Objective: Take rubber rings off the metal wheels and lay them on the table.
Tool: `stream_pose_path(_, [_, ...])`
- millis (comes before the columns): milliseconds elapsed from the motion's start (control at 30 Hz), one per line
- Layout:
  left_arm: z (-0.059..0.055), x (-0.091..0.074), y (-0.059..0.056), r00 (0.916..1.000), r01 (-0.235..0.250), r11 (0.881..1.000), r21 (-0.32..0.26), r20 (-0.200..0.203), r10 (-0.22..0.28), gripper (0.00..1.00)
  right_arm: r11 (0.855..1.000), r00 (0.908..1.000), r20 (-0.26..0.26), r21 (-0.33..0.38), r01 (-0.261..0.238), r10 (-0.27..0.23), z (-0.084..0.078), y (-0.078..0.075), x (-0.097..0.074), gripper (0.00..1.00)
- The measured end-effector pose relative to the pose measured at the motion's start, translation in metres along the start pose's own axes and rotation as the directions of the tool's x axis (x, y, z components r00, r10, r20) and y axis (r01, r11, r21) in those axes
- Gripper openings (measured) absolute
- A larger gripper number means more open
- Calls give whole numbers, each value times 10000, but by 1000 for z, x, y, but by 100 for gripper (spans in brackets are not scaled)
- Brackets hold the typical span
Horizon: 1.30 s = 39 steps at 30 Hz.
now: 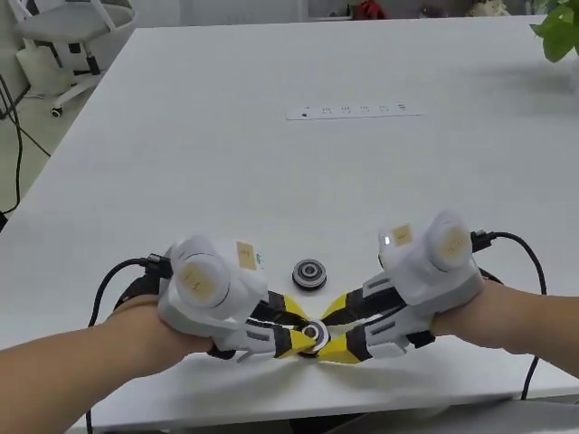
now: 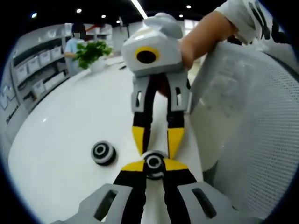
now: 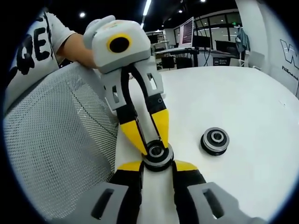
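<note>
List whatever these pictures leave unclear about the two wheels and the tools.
- Head view: yellow tips of the left tool and right tool cover the rim of the small metal wheel with black rubber ring, so whether the ring is partly off is unclear.
- Second ringed metal wheel on the white table: underside hidden in every view.
- Head view: long white strip, markings too small to read.

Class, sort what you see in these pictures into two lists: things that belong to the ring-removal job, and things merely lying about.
Belongs to the job:
- held wheel, gripped between the left tongs and the right tongs
- second wheel, resting on the table

Just lying about:
- power strip
- potted plant
- office chair
</note>
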<state>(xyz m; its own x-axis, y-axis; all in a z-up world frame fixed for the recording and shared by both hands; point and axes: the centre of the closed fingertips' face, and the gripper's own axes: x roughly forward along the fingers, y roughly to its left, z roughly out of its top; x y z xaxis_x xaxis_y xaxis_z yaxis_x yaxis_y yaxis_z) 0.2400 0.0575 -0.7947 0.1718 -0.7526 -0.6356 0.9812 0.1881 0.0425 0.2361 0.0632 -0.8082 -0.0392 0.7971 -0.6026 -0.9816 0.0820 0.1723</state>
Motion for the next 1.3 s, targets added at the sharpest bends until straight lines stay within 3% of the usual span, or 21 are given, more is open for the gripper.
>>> stream_pose_path(367, [0, 0, 0, 10000, -56, 10000, -70, 42, 56, 13, 9998, 9999, -142, 199, 28, -25, -7, -2, -5, 9])
stream_pose_path(667, [0, 0, 0, 10000, -57, 10000, -76, 69, 58, 13, 9956, 9999, -113, 935, 75, -65, -8, -5, -6, 2])
stream_pose_path(933, [0, 0, 0, 9999, -94, 9999, -111, 72, 95, 13, 9819, 10000, 64, 1894, 63, -76, -6, -8, -9, 0])
stream_pose_path(1100, [0, 0, 0, 9999, -134, 9998, -136, 94, 135, 13, 9610, 9988, 454, 2765, 34, -166, -4, -12, -13, 0])
stream_pose_path(1300, [0, 0, 2, 9997, -228, 9995, -219, 91, 230, 12, 9439, 9948, 962, 3303, -4, -332, 5, -16, -17, 0])
